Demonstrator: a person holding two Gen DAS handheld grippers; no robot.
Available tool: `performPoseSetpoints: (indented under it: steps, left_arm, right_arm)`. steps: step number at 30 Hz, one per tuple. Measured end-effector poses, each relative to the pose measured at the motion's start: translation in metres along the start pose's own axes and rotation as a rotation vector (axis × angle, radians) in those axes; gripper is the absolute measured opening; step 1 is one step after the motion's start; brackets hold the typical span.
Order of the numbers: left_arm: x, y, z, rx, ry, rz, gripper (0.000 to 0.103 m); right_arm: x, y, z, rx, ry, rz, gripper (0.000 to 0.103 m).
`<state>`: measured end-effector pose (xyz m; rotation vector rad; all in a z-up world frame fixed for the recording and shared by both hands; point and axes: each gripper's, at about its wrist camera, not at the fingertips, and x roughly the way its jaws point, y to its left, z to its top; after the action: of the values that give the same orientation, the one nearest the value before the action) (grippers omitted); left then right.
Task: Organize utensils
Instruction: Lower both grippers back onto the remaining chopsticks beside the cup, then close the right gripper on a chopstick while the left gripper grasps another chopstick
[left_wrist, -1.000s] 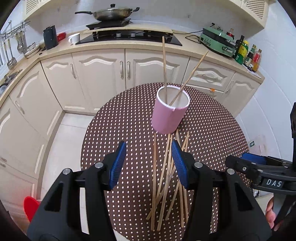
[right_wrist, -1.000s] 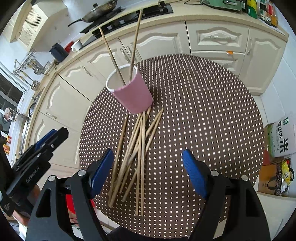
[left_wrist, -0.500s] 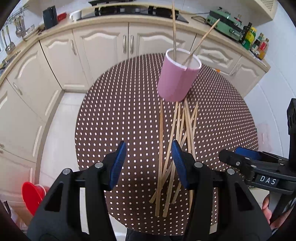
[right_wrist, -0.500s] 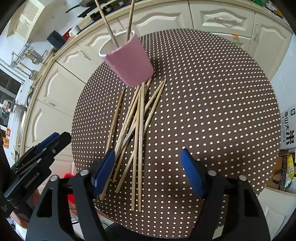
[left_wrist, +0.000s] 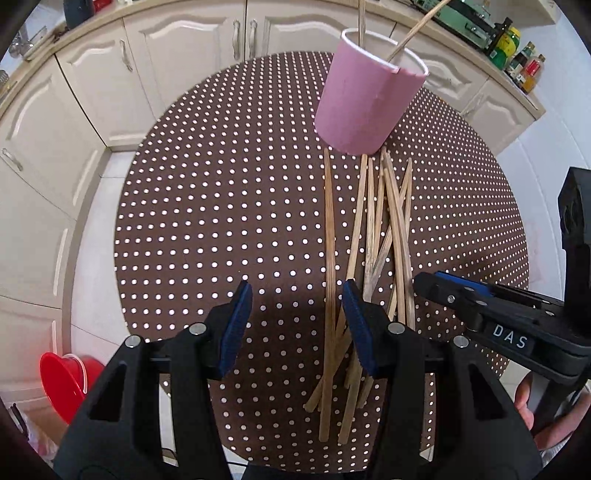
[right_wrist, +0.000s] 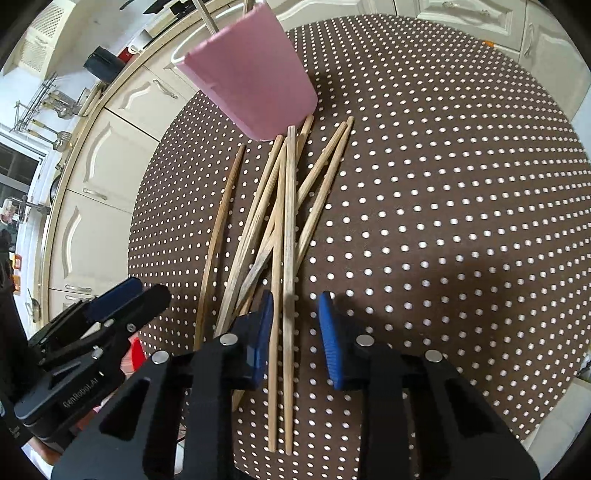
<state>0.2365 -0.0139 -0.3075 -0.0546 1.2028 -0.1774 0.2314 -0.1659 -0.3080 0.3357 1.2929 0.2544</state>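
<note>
Several wooden chopsticks (left_wrist: 369, 236) (right_wrist: 284, 229) lie in a loose heap on the round brown dotted table (left_wrist: 221, 221) (right_wrist: 443, 184), fanning out from the foot of a pink cup (left_wrist: 362, 99) (right_wrist: 251, 85). Two chopsticks (left_wrist: 417, 29) stand in the cup. My left gripper (left_wrist: 295, 321) hangs open low over the table; the leftmost chopstick runs just inside its right pad. My right gripper (right_wrist: 295, 325) is closing over the near ends of two chopsticks, with a gap still showing at its right pad. Each gripper shows in the other's view (left_wrist: 443, 291) (right_wrist: 129, 295).
Cream kitchen cabinets (left_wrist: 184, 74) curve round the far side of the table. A red bowl (left_wrist: 66, 380) sits on the floor at the lower left. Bottles (left_wrist: 524, 62) stand on the counter at the far right. A hand (left_wrist: 528, 398) holds the right gripper.
Both grippers have sunk toward the table and the chopstick heap. The right gripper's jaws have narrowed from wide apart to either side of two chopsticks.
</note>
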Motion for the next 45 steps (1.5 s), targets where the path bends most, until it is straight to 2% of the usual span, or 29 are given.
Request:
performPoseSetpoints:
  steps: [7, 9, 18, 25, 27, 30, 33, 38, 39, 41, 43, 45]
  left_arm:
    - [0.017, -0.002, 0.010, 0.009, 0.051, -0.029, 0.051]
    - [0.021, -0.004, 0.013, 0.016, 0.062, -0.037, 0.051]
    - [0.044, -0.011, 0.025, 0.001, 0.110, -0.073, 0.050]
    - [0.056, -0.020, 0.046, -0.027, 0.138, -0.059, 0.050]
    - [0.060, -0.023, 0.053, -0.037, 0.136, -0.044, 0.050]
    - [0.068, -0.030, 0.066, -0.039, 0.135, 0.011, 0.042]
    - [0.074, -0.032, 0.077, -0.069, 0.141, 0.030, 0.041]
    - [0.083, -0.055, 0.084, -0.026, 0.156, 0.150, 0.041]
    - [0.085, -0.058, 0.087, -0.026, 0.155, 0.163, 0.039]
    - [0.085, -0.064, 0.088, -0.030, 0.151, 0.163, 0.029]
    - [0.084, -0.071, 0.086, -0.011, 0.155, 0.176, 0.010]
    - [0.083, -0.073, 0.082, 0.003, 0.160, 0.194, 0.007]
  right_arm:
    - [0.012, 0.014, 0.018, 0.005, 0.006, -0.014, 0.013]
    - [0.016, 0.014, 0.021, 0.005, 0.012, -0.030, 0.006]
    - [0.012, 0.006, 0.030, 0.069, 0.002, -0.024, 0.006]
    - [-0.001, -0.014, 0.032, 0.092, -0.014, -0.024, 0.006]
    - [-0.002, -0.018, 0.032, 0.097, -0.014, -0.024, 0.006]
    - [-0.004, -0.024, 0.031, 0.103, -0.013, -0.027, 0.006]
    - [-0.004, -0.026, 0.033, 0.109, -0.010, -0.029, 0.006]
    - [-0.001, -0.030, 0.041, 0.124, 0.001, -0.039, 0.006]
    - [0.000, -0.026, 0.044, 0.127, 0.002, -0.039, 0.006]
    - [0.000, -0.029, 0.050, 0.130, 0.003, -0.032, 0.006]
    - [0.000, -0.028, 0.053, 0.130, -0.002, -0.030, 0.006]
    - [-0.001, -0.029, 0.056, 0.132, -0.006, -0.030, 0.006]
